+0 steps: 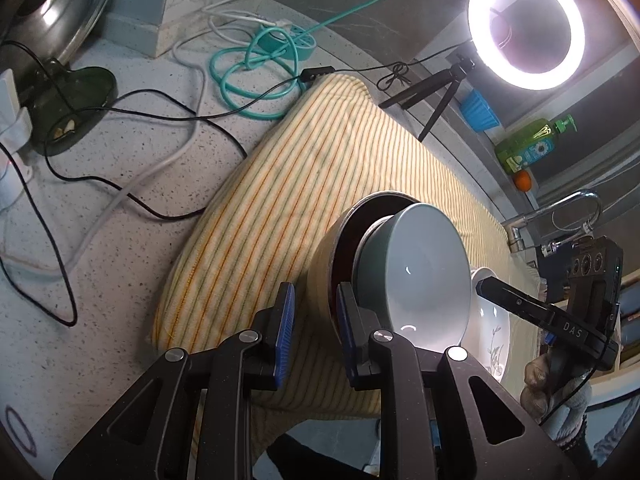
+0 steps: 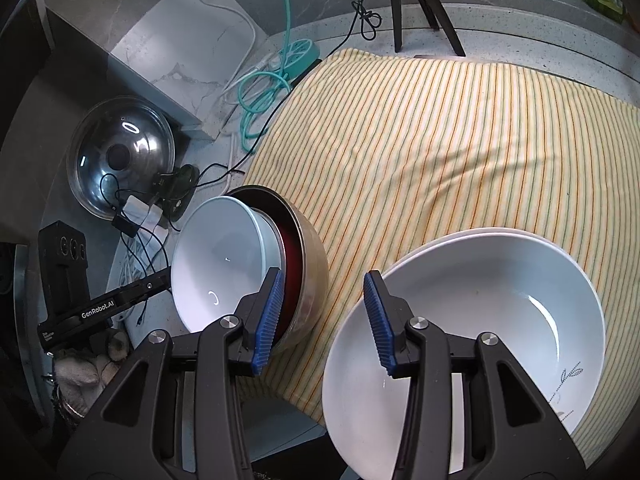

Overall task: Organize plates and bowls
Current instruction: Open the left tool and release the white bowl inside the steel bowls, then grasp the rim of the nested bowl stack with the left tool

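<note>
Speckled counter [image 1: 120,240], yellow striped cloth [image 1: 280,200] spread over it. Left wrist view: bowl stack [image 1: 416,264] sits at 5 o'clock of the cloth, tipped on edge with its mouth facing 3 o'clock. It is a grey bowl [image 2: 216,264] nested in a red bowl [image 1: 352,240], which is nested in a metal bowl [image 1: 320,272]. Left gripper [image 1: 316,312] is nearly closed and pinching the stack's wall: one pad outside the metal bowl, the other tucked inside the red one behind the grey bowl. Right wrist view: right gripper [image 2: 324,320] has its jaws spread, with bare cloth showing between the pads. Its left pad is just in front of the stack's rim at 9 o'clock. Its right pad hangs over the near rim of a white deep plate [image 2: 480,320] at 3 o'clock, not clamping it. That plate lies flat on the cloth, on top of a second white plate [image 2: 480,231]. Stack and plates are near each other; can't tell if they touch. Gloved hand [image 1: 560,392] holds the right tool. Off the cloth: ring light [image 1: 526,26] at 1 o'clock, soap bottle [image 1: 528,144] at 2, teal cable [image 1: 256,76] at 12, pot lid [image 2: 120,160] at 9 in the right view.
</note>
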The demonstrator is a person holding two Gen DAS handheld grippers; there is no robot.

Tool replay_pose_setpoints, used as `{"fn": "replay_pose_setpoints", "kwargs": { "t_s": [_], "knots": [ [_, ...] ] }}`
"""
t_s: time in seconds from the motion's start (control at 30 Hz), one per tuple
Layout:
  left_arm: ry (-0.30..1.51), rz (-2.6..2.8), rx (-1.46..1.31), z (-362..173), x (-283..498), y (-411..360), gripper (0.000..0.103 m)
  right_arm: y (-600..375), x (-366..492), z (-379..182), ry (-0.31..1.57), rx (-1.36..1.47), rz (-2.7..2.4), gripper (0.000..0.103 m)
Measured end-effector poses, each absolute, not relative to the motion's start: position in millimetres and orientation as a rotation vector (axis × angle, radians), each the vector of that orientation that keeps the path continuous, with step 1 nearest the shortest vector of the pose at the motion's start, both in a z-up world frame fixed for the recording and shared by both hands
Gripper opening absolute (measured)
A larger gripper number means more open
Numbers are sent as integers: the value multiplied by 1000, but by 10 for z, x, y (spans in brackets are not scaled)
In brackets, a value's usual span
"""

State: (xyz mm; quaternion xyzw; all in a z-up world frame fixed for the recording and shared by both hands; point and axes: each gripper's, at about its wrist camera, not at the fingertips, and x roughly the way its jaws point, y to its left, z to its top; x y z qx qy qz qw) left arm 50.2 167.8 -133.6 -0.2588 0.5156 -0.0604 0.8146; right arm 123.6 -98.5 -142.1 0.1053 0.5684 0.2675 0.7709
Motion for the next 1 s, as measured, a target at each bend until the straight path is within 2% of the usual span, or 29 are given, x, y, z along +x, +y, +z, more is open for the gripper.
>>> {"fn": "replay_pose_setpoints", "kwargs": {
  "t_s": [0.17,0.23,0.3,0.43,0.5,0.73,0.83,0.9,0.93,0.97,1.0],
  "knots": [
    [1087,-123,-576,-1326,491,1746,20,-999,1241,-1436,1233,252,580,43],
    [1061,-107,-589,-1284,483,1807,27,-1008,1243,-1416,1226,247,576,43],
    [1041,-96,-609,-1261,471,1871,41,-1008,1247,-1408,1226,234,575,43],
    [999,-79,-530,-1182,455,1876,43,-1023,1245,-1383,1218,229,573,43],
    [958,-67,-500,-1125,425,1882,71,-1018,1245,-1369,1215,226,572,43],
    [972,-67,-393,-1056,449,1746,71,-982,1238,-1355,1211,209,568,43],
    [1004,-65,-419,-1101,454,1751,65,-975,1238,-1352,1209,203,570,43],
    [1016,-64,-431,-1122,448,1762,47,-975,1241,-1349,1207,201,573,43],
    [1028,-62,-420,-1138,454,1755,43,-977,1242,-1348,1206,200,572,43],
    [1034,-68,-414,-1143,445,1741,35,-979,1242,-1349,1206,200,572,43],
    [1039,-77,-410,-1143,437,1722,33,-978,1242,-1352,1207,198,571,43]
  ]
}}
